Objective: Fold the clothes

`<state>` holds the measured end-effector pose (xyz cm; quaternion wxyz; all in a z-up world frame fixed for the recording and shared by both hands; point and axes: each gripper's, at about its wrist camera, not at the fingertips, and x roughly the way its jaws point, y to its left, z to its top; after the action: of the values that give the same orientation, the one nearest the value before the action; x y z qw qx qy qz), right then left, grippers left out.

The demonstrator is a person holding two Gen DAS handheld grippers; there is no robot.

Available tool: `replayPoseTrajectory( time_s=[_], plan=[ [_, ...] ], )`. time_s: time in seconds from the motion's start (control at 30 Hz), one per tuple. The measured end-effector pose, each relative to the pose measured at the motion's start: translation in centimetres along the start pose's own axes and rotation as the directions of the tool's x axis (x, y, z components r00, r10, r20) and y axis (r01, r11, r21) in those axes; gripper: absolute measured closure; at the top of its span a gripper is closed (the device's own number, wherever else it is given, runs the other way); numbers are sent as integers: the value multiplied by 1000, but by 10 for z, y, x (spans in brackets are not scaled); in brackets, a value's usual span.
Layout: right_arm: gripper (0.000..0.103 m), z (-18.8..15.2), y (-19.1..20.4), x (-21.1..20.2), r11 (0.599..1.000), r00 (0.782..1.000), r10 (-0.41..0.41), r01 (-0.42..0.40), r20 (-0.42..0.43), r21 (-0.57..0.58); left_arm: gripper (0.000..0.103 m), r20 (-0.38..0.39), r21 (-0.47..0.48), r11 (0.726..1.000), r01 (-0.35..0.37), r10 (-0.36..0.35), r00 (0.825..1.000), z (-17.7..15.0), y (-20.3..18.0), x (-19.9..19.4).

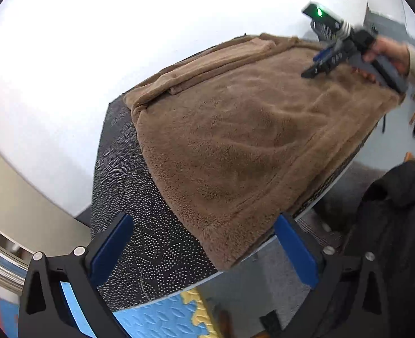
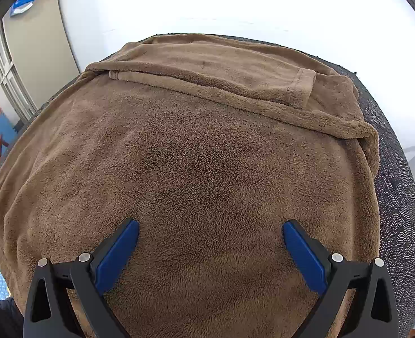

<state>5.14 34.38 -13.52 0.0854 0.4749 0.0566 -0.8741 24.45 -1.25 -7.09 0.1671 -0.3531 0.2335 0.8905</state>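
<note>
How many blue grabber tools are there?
2. The left tool is open at the near corner of the brown robe. The right tool is held above the robe's far side.

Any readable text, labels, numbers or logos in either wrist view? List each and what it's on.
None readable.
Right gripper: pale marks on its dark body in the left wrist view, too blurred to read.
Brown fleece garment: no tag or print visible.
Dotted black table cover: pattern only, no text.
</note>
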Motion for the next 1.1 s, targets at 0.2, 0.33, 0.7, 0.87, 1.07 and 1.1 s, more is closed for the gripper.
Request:
replayPoseTrajectory(
  time_s=[0.2,0.33,0.7,0.87,1.07,1.1],
  plan=[
    [0,0,0,-1,1000,1000,0,0,0,1,1,-4,-95,992,-82,82,997,3,18,7],
    [0,0,1,-2,1000,1000,-3,3,2,1,1,11,-65,994,-85,85,996,3,11,5],
    [0,-1,3,-3,1000,1000,-17,17,11,-6,74,-6,-57,998,10,-10,1000,3,-8,18],
    [0,-6,6,-27,996,989,-83,84,123,-6,82,19,-136,990,32,-29,999,6,3,16],
    [14,-52,11,-106,979,906,-197,205,375,20,86,67,-215,974,64,-51,996,13,14,10],
    [18,-65,16,-116,974,897,-211,228,389,4,86,75,-228,971,70,-54,996,14,16,9]
  ],
)
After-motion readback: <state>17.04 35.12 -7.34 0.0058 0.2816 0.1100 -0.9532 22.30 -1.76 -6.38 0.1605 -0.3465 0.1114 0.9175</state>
